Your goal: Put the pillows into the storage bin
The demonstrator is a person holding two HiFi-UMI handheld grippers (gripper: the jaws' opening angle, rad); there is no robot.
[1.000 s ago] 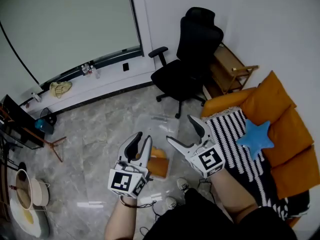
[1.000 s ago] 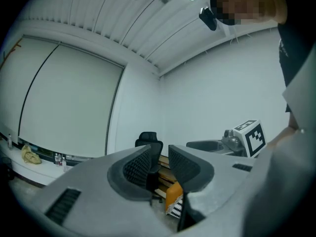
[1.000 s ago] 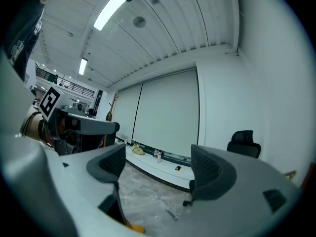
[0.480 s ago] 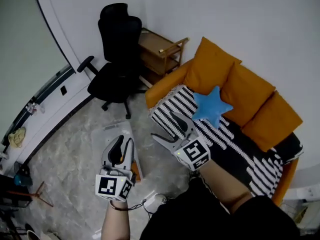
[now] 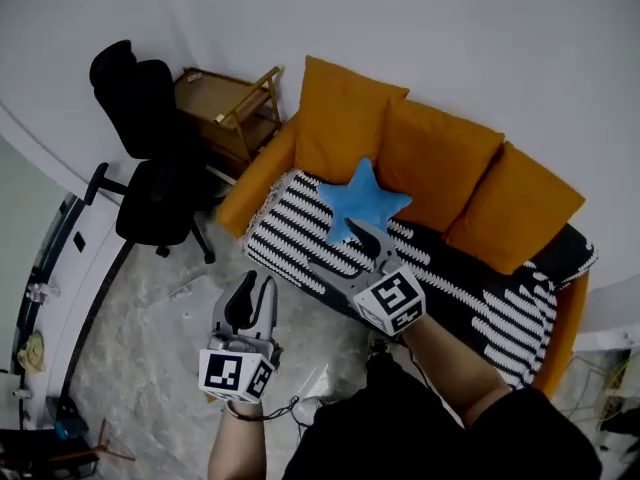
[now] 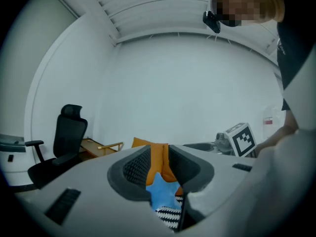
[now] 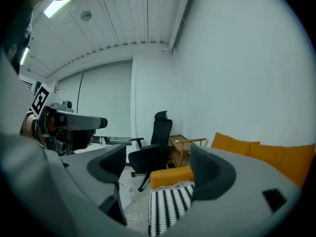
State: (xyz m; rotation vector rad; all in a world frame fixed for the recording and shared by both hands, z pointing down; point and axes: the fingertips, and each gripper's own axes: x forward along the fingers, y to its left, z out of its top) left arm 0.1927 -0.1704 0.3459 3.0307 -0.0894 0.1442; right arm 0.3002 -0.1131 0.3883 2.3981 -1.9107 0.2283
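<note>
A blue star pillow (image 5: 365, 200) lies on a black-and-white striped throw (image 5: 480, 303) over an orange sofa, in front of three orange cushions (image 5: 435, 163). My right gripper (image 5: 340, 258) is open and empty, just in front of the star's lower points, above the throw's near edge. My left gripper (image 5: 255, 290) hangs lower left over the floor, its jaws narrowly apart with nothing between them. Through the left gripper (image 6: 159, 169) I see the star pillow (image 6: 160, 194) and orange cushions (image 6: 158, 157). The right gripper (image 7: 158, 174) looks along the throw (image 7: 168, 209). I cannot make out the storage bin.
A black office chair (image 5: 145, 168) stands on the marble floor left of the sofa. A wooden side table (image 5: 230, 113) sits between chair and sofa arm (image 5: 250, 193). White walls run behind the sofa. A person's legs and shoes are at the bottom of the head view.
The view has swung from the floor and its clear bin round to the sofa. Both grippers travelled with it; the right one now sits by the star pillow.
</note>
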